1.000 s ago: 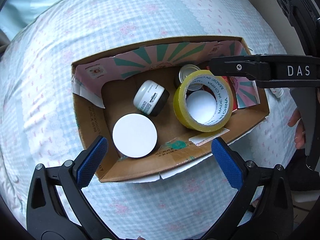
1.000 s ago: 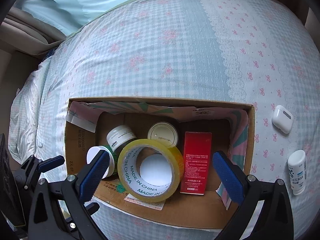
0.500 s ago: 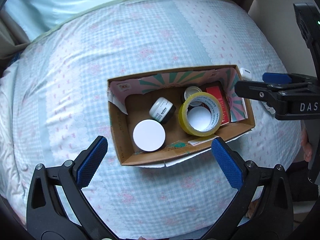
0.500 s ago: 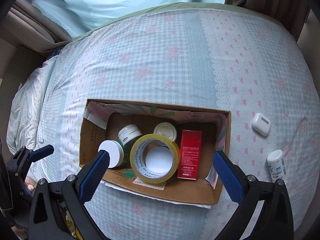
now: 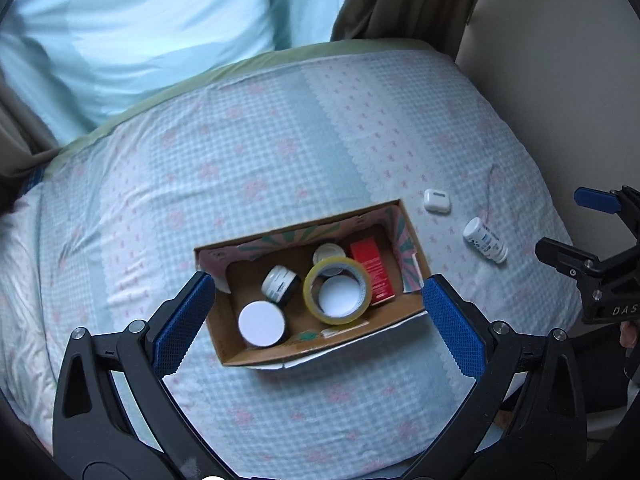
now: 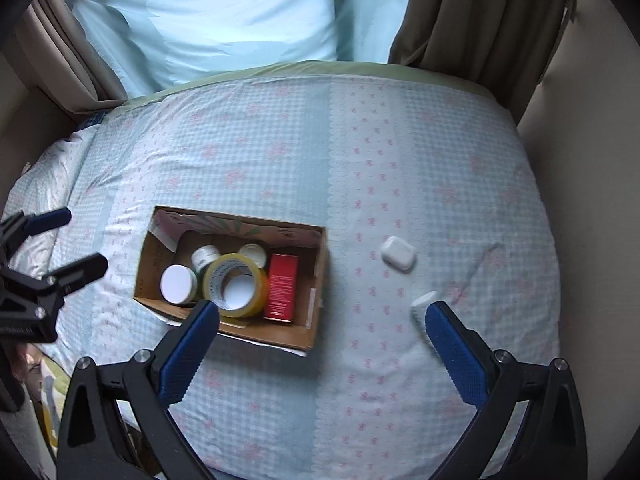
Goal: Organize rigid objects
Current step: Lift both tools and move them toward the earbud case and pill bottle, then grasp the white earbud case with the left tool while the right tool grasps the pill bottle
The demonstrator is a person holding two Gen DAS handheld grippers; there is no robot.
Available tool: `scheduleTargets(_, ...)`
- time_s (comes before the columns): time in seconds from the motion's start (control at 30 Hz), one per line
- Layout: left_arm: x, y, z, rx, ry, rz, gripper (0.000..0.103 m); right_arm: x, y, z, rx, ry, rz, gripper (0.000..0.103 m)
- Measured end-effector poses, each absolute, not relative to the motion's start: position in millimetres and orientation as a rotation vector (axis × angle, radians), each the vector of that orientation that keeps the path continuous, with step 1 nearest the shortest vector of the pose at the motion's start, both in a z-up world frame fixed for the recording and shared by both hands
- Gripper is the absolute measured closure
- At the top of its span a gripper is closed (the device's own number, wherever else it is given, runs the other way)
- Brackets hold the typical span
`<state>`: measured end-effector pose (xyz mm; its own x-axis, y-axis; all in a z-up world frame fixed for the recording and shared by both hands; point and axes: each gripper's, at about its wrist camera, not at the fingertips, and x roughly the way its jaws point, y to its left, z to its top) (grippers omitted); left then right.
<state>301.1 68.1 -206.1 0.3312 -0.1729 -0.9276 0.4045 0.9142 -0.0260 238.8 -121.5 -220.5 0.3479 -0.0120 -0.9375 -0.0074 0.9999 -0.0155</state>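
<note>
The right gripper [image 6: 322, 318] hangs with fingers [image 6: 456, 346] spread wide and empty, as does the left gripper [image 5: 316, 316]. Just beside the right gripper's right finger lies a white cylindrical plastic bottle [image 6: 422, 306] on the checked bedspread [image 6: 280, 152]; beyond it sits a white earbud case [image 6: 397, 253]. Both belong in the open brown cardboard box [image 6: 314, 320] at the left finger. A good pick would straddle the bottle across its width, low against the soft bedding.

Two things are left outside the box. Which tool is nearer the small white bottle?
Right. The right tool hangs over the white bottle, one finger partly hiding it. The left tool is above the cardboard box, farther away.
</note>
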Motion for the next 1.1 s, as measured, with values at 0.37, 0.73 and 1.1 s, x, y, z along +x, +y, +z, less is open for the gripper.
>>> scheduleTargets(0.37,344.4,-94.1,-268.4,0.316,1.332,-0.509,0.0,214.7,-234.0,-261.1,-0.03,1.264,0.009,0.0)
scheduleTargets(0.73,394.4,-208.1,-392.4,0.401,1.547,-0.559,0.0,216.2,-272.8,-365.7,-0.157,1.34,0.139,0.0)
scheduleTargets(1.1,409.1,-246.2,-506.1,0.465,1.701,-0.541,0.007,230.3,-250.2,-469.8,-0.324,1.422,0.226,0.012)
